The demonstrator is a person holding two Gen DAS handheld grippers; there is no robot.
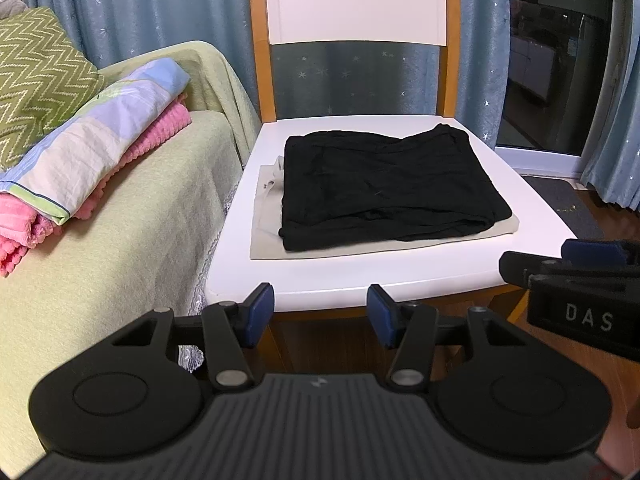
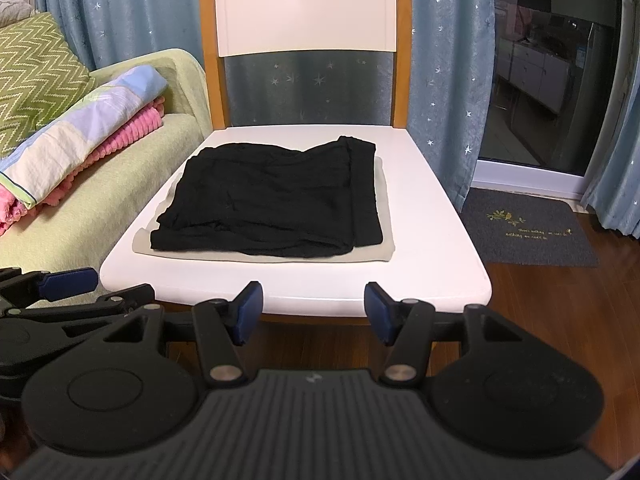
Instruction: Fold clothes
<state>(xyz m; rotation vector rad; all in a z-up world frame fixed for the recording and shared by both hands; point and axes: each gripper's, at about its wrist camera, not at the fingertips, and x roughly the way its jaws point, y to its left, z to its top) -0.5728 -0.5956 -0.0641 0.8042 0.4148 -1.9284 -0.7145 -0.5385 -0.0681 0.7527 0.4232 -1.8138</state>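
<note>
Both tongs hang just short of the chair's (image 2: 440,240) front edge – the left gripper (image 1: 320,314) and right gripper (image 2: 312,312) each spread wide, nothing between the pads. Ahead of them, mid-seat, the folded black garment (image 2: 268,204) lies atop a folded beige garment (image 1: 360,244) – neither touched

A white chair (image 2: 420,240) is standing before blue star curtains (image 2: 444,80), with a green sofa (image 2: 120,200) sitting at nine o'clock.
</note>
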